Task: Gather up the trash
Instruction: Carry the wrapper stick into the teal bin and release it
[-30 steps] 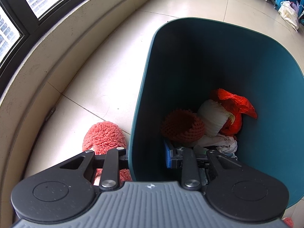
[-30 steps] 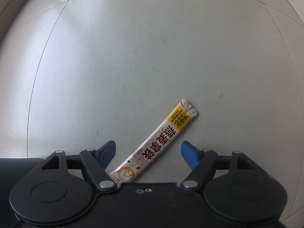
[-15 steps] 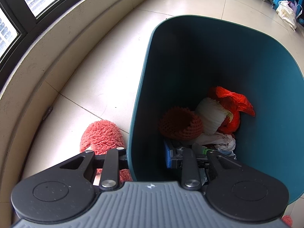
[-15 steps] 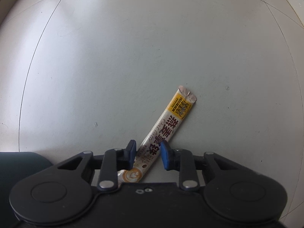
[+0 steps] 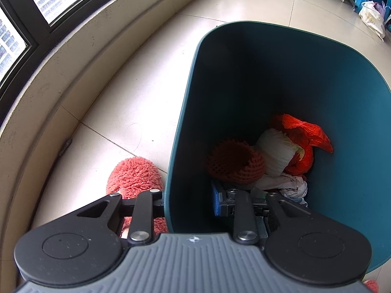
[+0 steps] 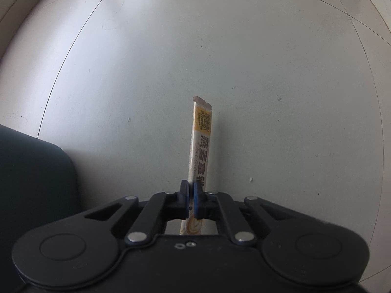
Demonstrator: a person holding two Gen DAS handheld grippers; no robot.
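Two fingers of the left gripper (image 5: 189,201) are pinching the wall of the teal bin (image 5: 342,78), which is holding an orange net (image 5: 234,164) and red bag (image 5: 305,139); a fluffy slipper (image 5: 134,178) is lying beside it. Right gripper (image 6: 191,196) is squeezing the sachet (image 6: 201,141) above the tiled floor (image 6: 171,61), the bin's edge (image 6: 31,171) standing just to its left.
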